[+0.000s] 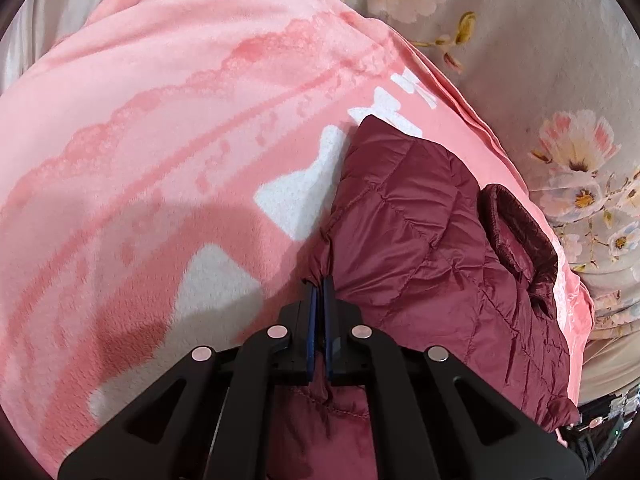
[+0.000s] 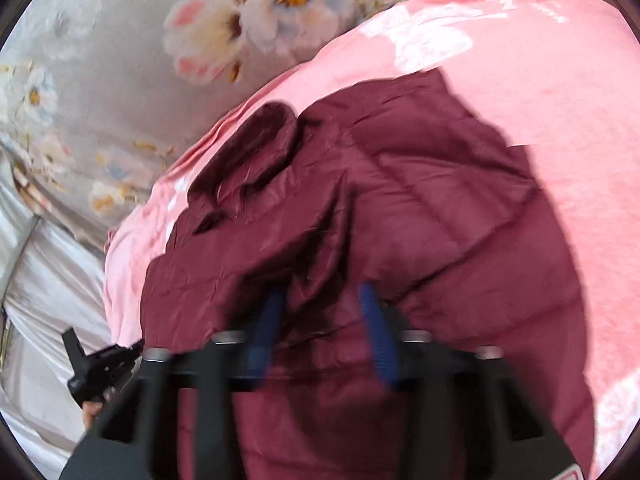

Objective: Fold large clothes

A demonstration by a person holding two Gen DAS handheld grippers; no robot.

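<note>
A maroon quilted jacket [image 1: 420,248] lies on a pink blanket [image 1: 160,120], its collar [image 1: 520,236] to the right. My left gripper [image 1: 322,280] is shut on a pinch of the jacket's near left edge. In the right wrist view, which is blurred, the jacket [image 2: 400,184] fills the middle with its collar [image 2: 256,140] at the upper left. My right gripper [image 2: 322,292] sits low over the cloth. Its blue fingers [image 2: 268,320] stand apart with a bulge of jacket fabric between them.
The pink blanket [image 2: 540,80] with white shapes covers a grey floral bedsheet [image 1: 540,60] [image 2: 120,80]. Pale satin cloth [image 2: 52,280] lies at the left. A black gripper part and a bit of a hand [image 2: 96,372] show beside the jacket's left edge.
</note>
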